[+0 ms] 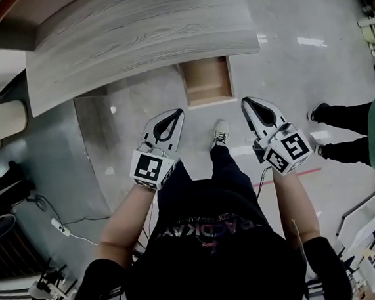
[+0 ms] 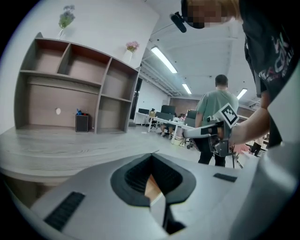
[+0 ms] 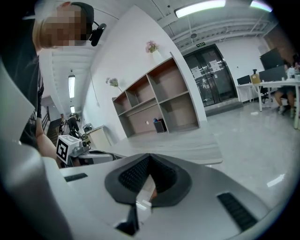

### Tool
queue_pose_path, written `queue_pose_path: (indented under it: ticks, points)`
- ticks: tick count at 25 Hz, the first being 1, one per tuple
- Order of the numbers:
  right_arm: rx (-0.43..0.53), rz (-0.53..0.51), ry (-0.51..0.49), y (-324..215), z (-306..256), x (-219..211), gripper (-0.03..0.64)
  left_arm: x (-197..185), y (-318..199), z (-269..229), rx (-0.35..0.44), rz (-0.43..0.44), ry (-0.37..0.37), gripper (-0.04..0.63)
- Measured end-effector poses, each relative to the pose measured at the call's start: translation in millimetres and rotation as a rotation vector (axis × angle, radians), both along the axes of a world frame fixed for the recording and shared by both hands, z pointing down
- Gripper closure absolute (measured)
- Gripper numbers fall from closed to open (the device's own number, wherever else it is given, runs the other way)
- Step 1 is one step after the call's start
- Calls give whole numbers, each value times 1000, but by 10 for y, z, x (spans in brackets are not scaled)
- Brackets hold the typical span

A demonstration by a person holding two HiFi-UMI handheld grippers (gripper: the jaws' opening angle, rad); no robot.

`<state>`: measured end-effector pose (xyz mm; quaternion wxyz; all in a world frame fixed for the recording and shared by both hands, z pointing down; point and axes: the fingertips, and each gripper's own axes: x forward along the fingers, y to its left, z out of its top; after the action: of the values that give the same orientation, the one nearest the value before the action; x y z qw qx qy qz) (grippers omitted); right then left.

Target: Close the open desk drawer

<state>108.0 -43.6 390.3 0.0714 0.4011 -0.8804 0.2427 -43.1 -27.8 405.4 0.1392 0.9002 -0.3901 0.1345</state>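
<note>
In the head view the open desk drawer [image 1: 206, 79] juts out from under the front edge of the pale wood-grain desk top [image 1: 131, 39]; its light wooden inside looks empty. My left gripper [image 1: 175, 115] hangs below the drawer's left corner, shut with nothing held. My right gripper [image 1: 248, 102] is just right of the drawer's front, also shut and empty. Neither touches the drawer. The left gripper view shows its jaws [image 2: 151, 158] closed together, with the right gripper [image 2: 213, 131] beyond them. The right gripper view shows its jaws [image 3: 149, 158] closed, with the left gripper [image 3: 77, 149] at left.
A person in a green top and black trousers [image 1: 363, 129] stands close on the right. My own shoe [image 1: 220, 135] is on the glossy floor below the drawer. A power strip with a cable [image 1: 60, 227] lies at left. A shelf unit [image 2: 70, 89] stands on the desk.
</note>
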Motion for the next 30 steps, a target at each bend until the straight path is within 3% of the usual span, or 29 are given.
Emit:
queue_pose_path:
  ticks: [5,8,10,13,17,24,30]
  points:
    - [-7,-8,8,-41,267,-4,595,28,-11,291,4,8,-45,589]
    - [-12,-18,30,-47,491,27,507,71,-8,510,14,22,-53,585]
    - [-19,-24,61,-12,662,73,471,94,36,686,-4,38,-72,487]
    - [-43,-42,131,100,964,158,443,78,145,973,-37,45,-113,446]
    - [-51,-138,295,264,1442,203,368,48,256,1368,-59,66,-175,372]
    - [-105,-206,425,328,2230,243,351,14,349,2063,-121,66,-238,345]
    - [-132,-199,464,225,2713,270,348,49,235,2407,-118,58,-256,345]
